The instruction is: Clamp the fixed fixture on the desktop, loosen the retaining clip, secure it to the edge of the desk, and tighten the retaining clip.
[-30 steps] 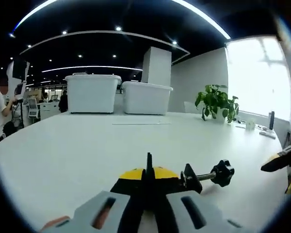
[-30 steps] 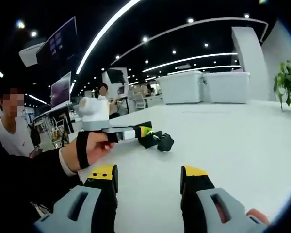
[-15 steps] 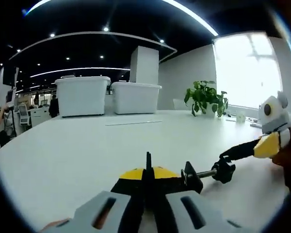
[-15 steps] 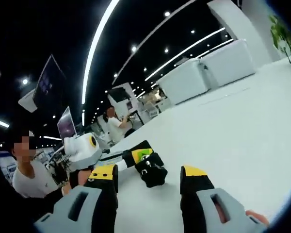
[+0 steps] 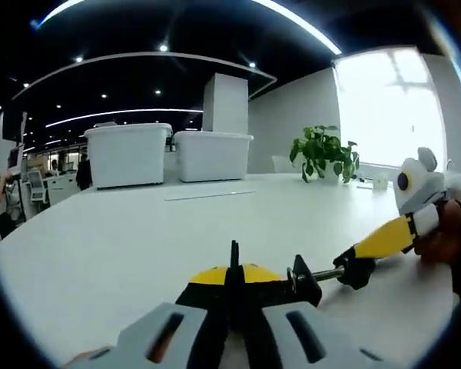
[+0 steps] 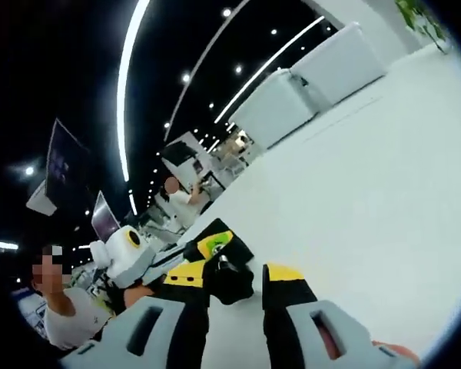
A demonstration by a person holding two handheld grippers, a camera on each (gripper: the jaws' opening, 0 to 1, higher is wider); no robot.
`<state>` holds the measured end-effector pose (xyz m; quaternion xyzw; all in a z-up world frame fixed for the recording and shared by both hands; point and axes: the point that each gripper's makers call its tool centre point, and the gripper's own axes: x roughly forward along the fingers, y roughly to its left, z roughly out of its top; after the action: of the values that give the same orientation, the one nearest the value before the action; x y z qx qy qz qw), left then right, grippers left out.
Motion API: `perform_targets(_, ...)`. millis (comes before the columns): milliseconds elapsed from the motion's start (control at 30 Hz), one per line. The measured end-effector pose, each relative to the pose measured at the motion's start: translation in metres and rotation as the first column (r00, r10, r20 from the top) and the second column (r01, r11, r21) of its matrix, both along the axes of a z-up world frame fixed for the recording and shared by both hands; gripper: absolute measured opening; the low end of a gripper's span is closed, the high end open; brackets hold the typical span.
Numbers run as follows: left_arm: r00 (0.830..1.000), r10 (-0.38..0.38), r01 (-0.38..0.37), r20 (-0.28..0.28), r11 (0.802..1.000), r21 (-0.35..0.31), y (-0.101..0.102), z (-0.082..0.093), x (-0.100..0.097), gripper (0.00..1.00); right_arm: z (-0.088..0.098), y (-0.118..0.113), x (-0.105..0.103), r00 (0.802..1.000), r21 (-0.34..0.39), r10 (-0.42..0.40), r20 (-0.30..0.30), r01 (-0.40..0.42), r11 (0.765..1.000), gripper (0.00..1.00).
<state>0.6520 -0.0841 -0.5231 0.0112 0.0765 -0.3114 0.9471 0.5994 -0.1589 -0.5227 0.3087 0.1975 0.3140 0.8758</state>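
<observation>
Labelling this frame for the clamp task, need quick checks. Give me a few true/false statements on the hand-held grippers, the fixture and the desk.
1. The left hand-held gripper is shut on the fixture. True.
2. The right hand-held gripper has its jaws around the fixture's black screw knob. True.
3. The fixture is already fastened to the desk edge. False: it sits over the open top of the white desk, held by the left hand-held gripper.
4. A potted plant stands on the desk's far side. True.
5. The two bins on the desk are black. False: both are white.

Black-and-yellow fixture (image 5: 250, 283) with black screw knob (image 5: 356, 270) on white desk (image 5: 123, 238).
</observation>
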Motion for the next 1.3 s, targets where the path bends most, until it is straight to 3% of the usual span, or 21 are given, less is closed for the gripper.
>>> perform_targets(33, 1.000, 0.001, -0.001, 0.002, 1.000, 0.004, 0.000, 0.000, 0.000, 0.05, -0.001, 0.000, 0.001, 1.000, -0.014, -0.005, 0.001, 0.005, 1.000, 0.21)
perform_targets(233, 1.000, -0.001, 0.001, 0.005, 1.000, 0.008, 0.000, 0.000, 0.001, 0.05, 0.005, 0.003, 0.000, 0.987, -0.202, 0.044, 0.157, -0.011, 0.979, 0.20)
perform_targets(333, 1.000, -0.003, 0.003, 0.005, 1.000, 0.007, 0.000, 0.000, 0.001, 0.05, 0.011, 0.009, -0.006, 0.947, -0.406, 0.111, 0.303, 0.022, 0.914, 0.19)
perform_targets(433, 1.000, -0.003, 0.003, 0.004, 1.000, 0.009, 0.000, 0.000, 0.001, 0.05, 0.014, 0.014, -0.009, 0.879, -0.577, 0.205, 0.431, 0.093, 0.811, 0.19)
perform_targets(533, 1.000, -0.007, 0.006, 0.013, 1.000, 0.016, -0.001, 0.000, 0.001, 0.06, 0.013, 0.019, -0.015, 0.801, -0.724, 0.313, 0.511, 0.205, 0.659, 0.18)
perform_targets(600, 1.000, -0.004, 0.004, 0.004, 1.000, 0.011, -0.001, -0.001, 0.002, 0.05, 0.015, 0.025, -0.019, 0.701, -0.802, 0.440, 0.561, 0.330, 0.497, 0.18)
perform_targets(633, 1.000, -0.004, 0.004, 0.003, 1.000, 0.010, -0.001, -0.001, 0.002, 0.05, 0.014, 0.026, -0.020, 0.679, -0.816, 0.472, 0.562, 0.364, 0.449, 0.18)
perform_targets(667, 1.000, -0.002, 0.002, 0.003, 1.000, 0.012, -0.001, -0.001, 0.002, 0.05, 0.012, 0.028, -0.021, 0.652, -0.828, 0.512, 0.559, 0.411, 0.381, 0.18)
perform_targets(767, 1.000, 0.002, -0.002, 0.000, 1.000, 0.012, -0.001, -0.001, 0.002, 0.05, 0.010, 0.030, -0.021, 0.602, -0.830, 0.587, 0.541, 0.496, 0.255, 0.18)
perform_targets(833, 1.000, 0.005, -0.005, -0.003, 1.000, 0.012, -0.001, -0.002, 0.002, 0.05, 0.009, 0.031, -0.022, 0.584, -0.820, 0.606, 0.541, 0.527, 0.224, 0.18)
perform_targets(867, 1.000, 0.006, -0.006, -0.002, 1.000, 0.013, 0.000, -0.002, 0.002, 0.05, 0.008, 0.031, -0.022, 0.578, -0.816, 0.604, 0.549, 0.527, 0.236, 0.18)
perform_targets(900, 1.000, 0.010, -0.010, -0.001, 1.000, 0.016, 0.000, -0.002, 0.002, 0.05, 0.009, 0.030, -0.022, 0.562, -0.806, 0.601, 0.568, 0.527, 0.269, 0.19)
perform_targets(933, 1.000, 0.012, -0.012, -0.002, 1.000, 0.015, 0.001, -0.002, 0.003, 0.05, 0.011, 0.029, -0.021, 0.568, -0.806, 0.582, 0.582, 0.498, 0.320, 0.19)
perform_targets(967, 1.000, 0.012, -0.012, -0.004, 1.000, 0.014, 0.001, -0.002, 0.003, 0.05, 0.012, 0.028, -0.022, 0.597, -0.810, 0.548, 0.586, 0.441, 0.386, 0.19)
perform_targets(1033, 1.000, 0.012, -0.012, -0.004, 1.000, 0.020, 0.000, -0.003, 0.003, 0.05, 0.017, 0.028, -0.025, 0.690, -0.788, 0.451, 0.566, 0.290, 0.543, 0.27)
perform_targets(1100, 1.000, 0.012, -0.012, -0.005, 1.000, 0.021, 0.000, -0.003, 0.003, 0.05, 0.029, 0.026, -0.026, 0.769, -0.698, 0.341, 0.541, 0.184, 0.692, 0.51)
perform_targets(1167, 1.000, 0.012, -0.012, -0.007, 1.000, 0.020, 0.000, -0.003, 0.003, 0.06, 0.039, 0.019, -0.020, 0.830, -0.568, 0.221, 0.512, 0.134, 0.812, 0.57)
perform_targets(1200, 1.000, 0.012, -0.012, -0.008, 1.000, 0.021, 0.000, -0.004, 0.002, 0.06, 0.040, 0.015, -0.016, 0.864, -0.487, 0.161, 0.476, 0.106, 0.867, 0.54)
perform_targets(1233, 1.000, 0.012, -0.012, -0.008, 1.000, 0.023, 0.000, -0.004, 0.002, 0.06, 0.035, 0.011, -0.012, 0.900, -0.422, 0.110, 0.421, 0.087, 0.902, 0.51)
perform_targets(1267, 1.000, 0.012, -0.012, -0.009, 1.000, 0.023, 0.000, -0.004, 0.003, 0.06, 0.028, 0.005, -0.005, 0.929, -0.380, 0.069, 0.365, 0.081, 0.921, 0.49)
perform_targets(1300, 1.000, 0.012, -0.012, -0.010, 1.000, 0.024, 0.000, -0.004, 0.003, 0.06, 0.022, 0.003, -0.003, 0.943, -0.357, 0.046, 0.330, 0.080, 0.931, 0.48)
